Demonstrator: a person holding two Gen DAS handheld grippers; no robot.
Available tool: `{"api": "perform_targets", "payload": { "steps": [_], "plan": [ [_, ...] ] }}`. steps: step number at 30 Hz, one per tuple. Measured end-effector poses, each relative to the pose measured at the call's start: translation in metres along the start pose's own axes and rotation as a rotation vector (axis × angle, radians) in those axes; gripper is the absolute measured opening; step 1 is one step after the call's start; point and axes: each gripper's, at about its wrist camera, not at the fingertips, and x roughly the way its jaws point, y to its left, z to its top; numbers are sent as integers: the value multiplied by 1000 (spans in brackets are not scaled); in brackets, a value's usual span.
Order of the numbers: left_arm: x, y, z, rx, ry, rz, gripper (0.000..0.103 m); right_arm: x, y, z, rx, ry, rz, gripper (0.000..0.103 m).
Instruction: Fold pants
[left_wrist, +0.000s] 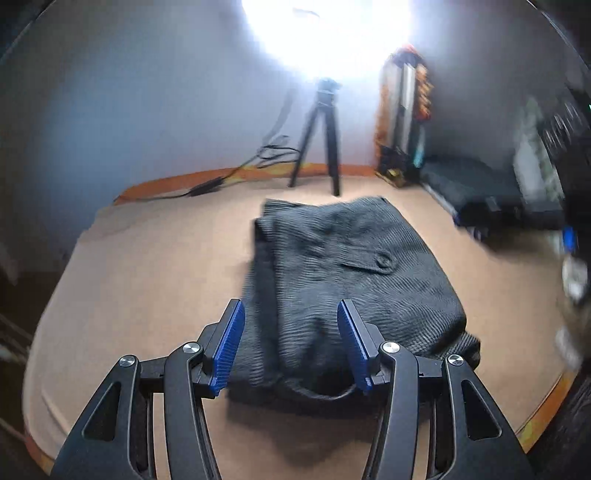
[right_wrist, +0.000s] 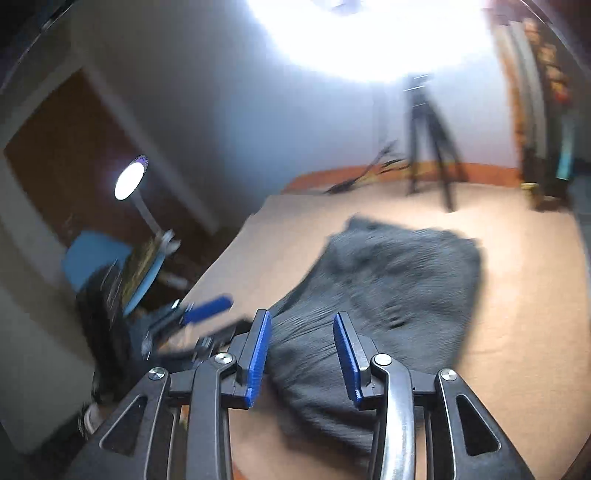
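Note:
Dark grey corduroy pants (left_wrist: 343, 280) lie folded into a compact bundle on the tan table (left_wrist: 147, 280), a buttoned pocket flap facing up. My left gripper (left_wrist: 291, 317) is open and empty, hovering above the bundle's near edge. In the right wrist view the same pants (right_wrist: 388, 295) lie on the table (right_wrist: 517, 332), blurred by motion. My right gripper (right_wrist: 301, 332) is open and empty above the bundle's near left corner. The left gripper's blue finger (right_wrist: 207, 308) shows at the left of that view, off the table's edge.
A black tripod (left_wrist: 319, 140) stands at the table's far edge under a bright light, with cables (left_wrist: 236, 173) trailing left. A dark case (left_wrist: 480, 192) and clutter sit at the right. A desk lamp (right_wrist: 129, 181) and a blue chair (right_wrist: 92, 258) stand left of the table.

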Motion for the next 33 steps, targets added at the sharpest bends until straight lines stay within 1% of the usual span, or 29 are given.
{"api": "perform_targets", "payload": {
  "steps": [3,5,6,7,8,9,11,12,14,16,18,20,22,25,28,29,30,33],
  "plan": [
    [14,-16,-6,66,35,2,51,5,-26,4,49,11,-34,45],
    [25,-21,-12,110,66,29,52,12,-41,2,75,42,-79,45],
    [30,-21,-16,123,85,39,54,15,-51,-1,101,70,-93,45],
    [35,-18,-20,121,106,33,56,16,-56,-5,117,85,-92,45],
    [36,-14,-22,104,109,24,60,16,-60,-6,122,92,-86,45],
    [36,-9,-23,81,109,13,63,13,-61,-11,118,101,-85,45],
    [32,-2,-22,55,108,-11,63,9,-58,-23,80,128,-84,45],
    [29,-1,-20,56,102,-6,63,4,-53,-33,53,142,-79,45],
    [19,0,-13,52,73,-7,63,-5,-50,-51,31,157,-57,45],
    [11,-3,-4,42,42,-6,63,-6,-44,-70,5,182,-47,44],
    [8,-10,7,46,20,-21,63,-2,-35,-86,-39,214,-52,44],
    [12,-20,17,62,11,-25,63,4,-27,-98,-93,231,-78,41],
    [18,-28,22,74,18,-30,63,7,-20,-107,-131,232,-92,41],
    [34,-33,22,81,58,-35,63,10,-13,-111,-178,214,-130,39],
    [43,-33,16,91,85,-19,63,15,-10,-111,-215,214,-162,30],
    [45,-32,13,90,93,-16,63,17,-10,-112,-230,218,-187,23],
    [47,-30,12,89,98,-10,63,21,-11,-113,-234,225,-178,14],
    [51,-24,9,78,107,6,63,22,-6,-119,-269,234,-179,8]
  ]
}}
